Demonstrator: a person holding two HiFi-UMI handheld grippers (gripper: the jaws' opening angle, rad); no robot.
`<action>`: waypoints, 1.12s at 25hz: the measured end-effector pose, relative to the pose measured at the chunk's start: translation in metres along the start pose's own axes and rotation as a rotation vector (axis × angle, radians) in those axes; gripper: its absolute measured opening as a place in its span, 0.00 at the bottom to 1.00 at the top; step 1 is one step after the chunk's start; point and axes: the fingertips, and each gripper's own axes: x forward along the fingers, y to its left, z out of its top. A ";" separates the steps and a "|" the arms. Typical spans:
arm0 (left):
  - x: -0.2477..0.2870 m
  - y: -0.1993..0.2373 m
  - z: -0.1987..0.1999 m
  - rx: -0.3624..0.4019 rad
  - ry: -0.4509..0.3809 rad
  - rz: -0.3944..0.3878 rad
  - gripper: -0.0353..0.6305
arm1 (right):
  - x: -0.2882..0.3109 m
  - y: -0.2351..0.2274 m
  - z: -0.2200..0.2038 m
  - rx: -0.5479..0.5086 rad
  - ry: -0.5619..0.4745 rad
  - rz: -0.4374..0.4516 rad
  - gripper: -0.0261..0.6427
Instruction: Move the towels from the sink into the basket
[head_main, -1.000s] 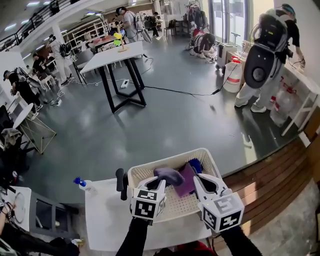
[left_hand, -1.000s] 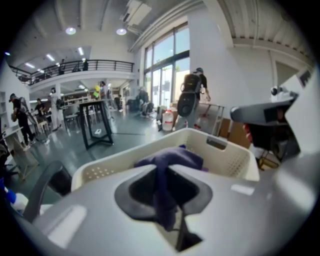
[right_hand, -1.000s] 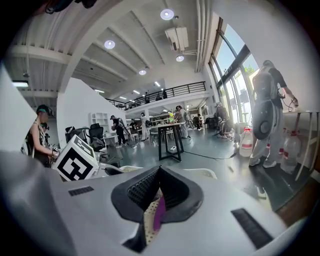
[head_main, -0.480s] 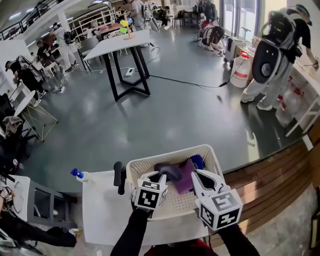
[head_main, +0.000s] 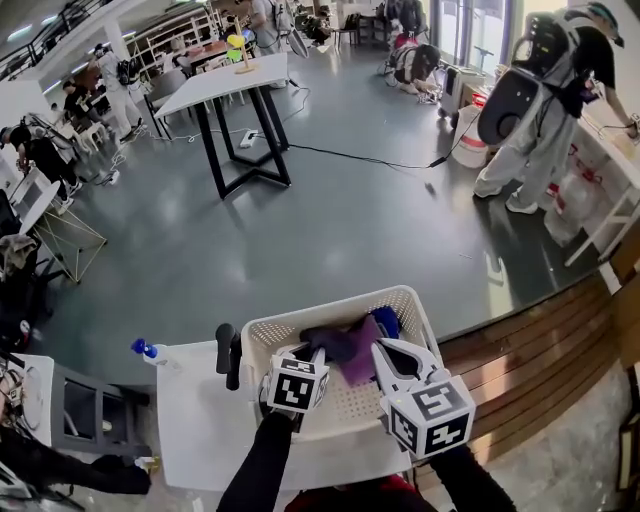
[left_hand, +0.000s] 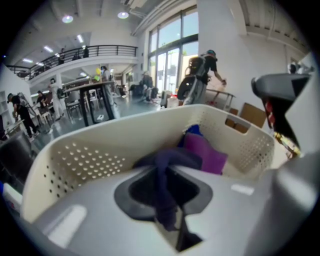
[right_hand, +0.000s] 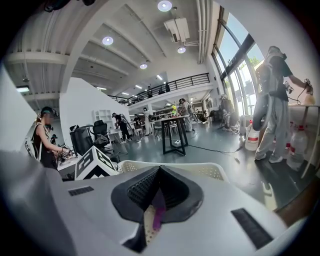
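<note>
A white perforated basket (head_main: 262, 338) stands on the white counter in front of me. My left gripper (head_main: 312, 357) is over the basket's near left part, shut on a dark purple towel (head_main: 332, 341) that drapes forward from its jaws. In the left gripper view that dark purple towel (left_hand: 164, 167) runs between the pads, inside the basket (left_hand: 85, 155). A bright purple towel (head_main: 362, 357) and a blue towel (head_main: 387, 321) lie at the basket's far right. My right gripper (head_main: 383, 352) hovers over the purple towel, jaws together, holding nothing that I can see.
A black faucet (head_main: 227, 353) rises at the basket's left, beside a sink that is mostly hidden. A blue-topped spray bottle (head_main: 146, 353) stands further left. Beyond the counter lies grey floor with a black-legged table (head_main: 228, 90) and people at the room's edges.
Both grippers keep their places over the basket, the left still shut on the dark towel. The towel's free end has sunk lower into the basket. My view has shifted slightly.
</note>
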 end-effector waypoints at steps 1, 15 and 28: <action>0.001 0.001 -0.001 -0.003 0.007 0.001 0.15 | 0.000 -0.001 0.001 0.002 0.001 0.000 0.05; 0.024 0.007 -0.013 0.014 0.075 0.008 0.17 | 0.006 -0.008 -0.001 0.009 0.022 -0.004 0.05; 0.019 0.009 -0.005 0.024 0.046 0.008 0.26 | 0.009 -0.003 0.001 0.014 0.022 -0.017 0.05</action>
